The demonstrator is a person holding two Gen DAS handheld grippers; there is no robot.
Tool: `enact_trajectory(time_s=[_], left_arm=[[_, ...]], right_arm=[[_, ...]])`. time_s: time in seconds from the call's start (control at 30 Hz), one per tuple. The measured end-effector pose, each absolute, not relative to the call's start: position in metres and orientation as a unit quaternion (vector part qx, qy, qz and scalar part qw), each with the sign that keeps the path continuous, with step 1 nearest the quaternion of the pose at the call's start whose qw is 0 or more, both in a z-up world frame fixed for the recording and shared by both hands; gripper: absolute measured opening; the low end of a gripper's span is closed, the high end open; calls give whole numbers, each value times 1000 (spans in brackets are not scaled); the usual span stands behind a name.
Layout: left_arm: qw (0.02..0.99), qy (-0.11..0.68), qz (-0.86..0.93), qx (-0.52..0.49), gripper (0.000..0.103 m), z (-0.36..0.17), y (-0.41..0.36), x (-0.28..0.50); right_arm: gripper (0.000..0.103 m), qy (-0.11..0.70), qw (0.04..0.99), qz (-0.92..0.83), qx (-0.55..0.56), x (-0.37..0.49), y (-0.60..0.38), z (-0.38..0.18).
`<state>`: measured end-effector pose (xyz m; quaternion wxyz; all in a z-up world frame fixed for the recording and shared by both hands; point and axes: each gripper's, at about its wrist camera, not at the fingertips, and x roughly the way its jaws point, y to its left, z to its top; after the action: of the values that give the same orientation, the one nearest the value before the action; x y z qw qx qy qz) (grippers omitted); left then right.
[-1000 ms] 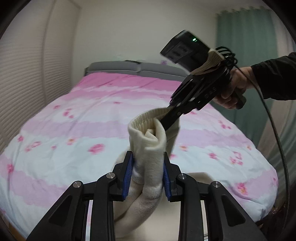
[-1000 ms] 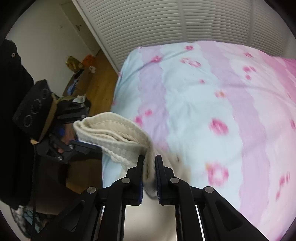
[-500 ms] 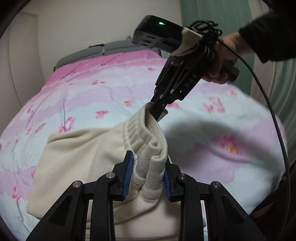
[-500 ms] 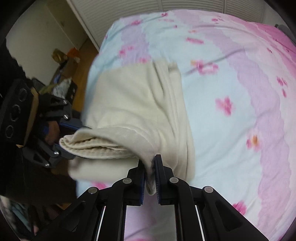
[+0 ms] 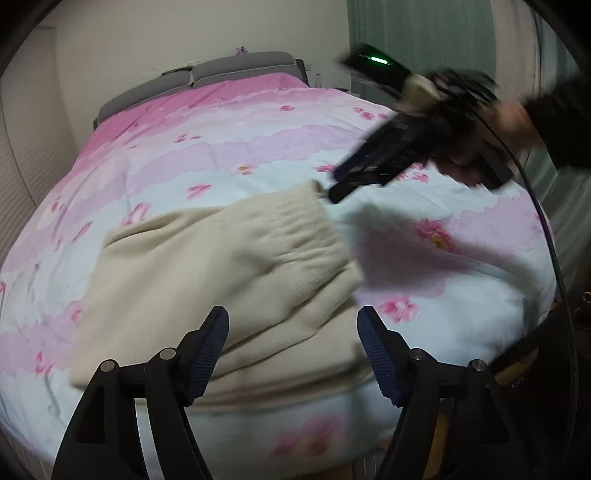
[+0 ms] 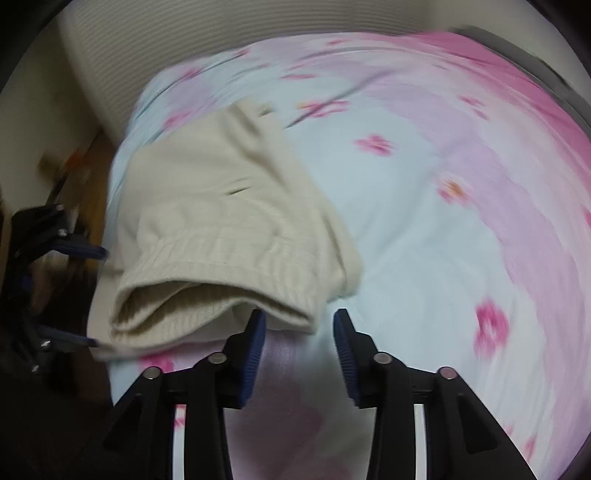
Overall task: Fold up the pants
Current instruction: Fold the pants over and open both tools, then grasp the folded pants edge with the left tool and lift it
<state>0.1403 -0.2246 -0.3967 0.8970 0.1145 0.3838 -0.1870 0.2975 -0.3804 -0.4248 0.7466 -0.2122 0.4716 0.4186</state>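
Observation:
The cream pants (image 5: 207, 273) lie folded on the bed, ribbed waistband on top toward the near right corner; they also show in the right wrist view (image 6: 221, 221). My left gripper (image 5: 293, 332) is open and empty just above the pants' near edge. My right gripper (image 6: 299, 332) is open and empty, just off the waistband's corner. In the left wrist view the right gripper (image 5: 332, 188) is blurred, beside the far end of the waistband. The left gripper (image 6: 96, 295) shows at the left of the right wrist view, fingers apart at the waistband's other end.
The bed has a pink, white and pale blue flowered cover (image 5: 229, 147) with a grey headboard (image 5: 207, 77) at the far end. A green curtain (image 5: 424, 33) hangs at the right. Wooden floor (image 6: 88, 166) and slatted doors (image 6: 184, 40) lie beyond the bed's edge.
Both grippers have let go of the waistband and opened. The pants have dropped flat onto the bed in a folded stack. The right gripper has pulled back.

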Motion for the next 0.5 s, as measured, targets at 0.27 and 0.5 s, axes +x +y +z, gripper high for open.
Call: enact_trajectory(time_s=[0.27,0.5], left_arm=[[903,365,-181,135,88,-371,-114,183],[890,324,-253,198,72,-396,-36,277]], right_arm=[[65,471,850,230,55,235,-395,-389],[65,455,838,93,286,185,-344,-393]])
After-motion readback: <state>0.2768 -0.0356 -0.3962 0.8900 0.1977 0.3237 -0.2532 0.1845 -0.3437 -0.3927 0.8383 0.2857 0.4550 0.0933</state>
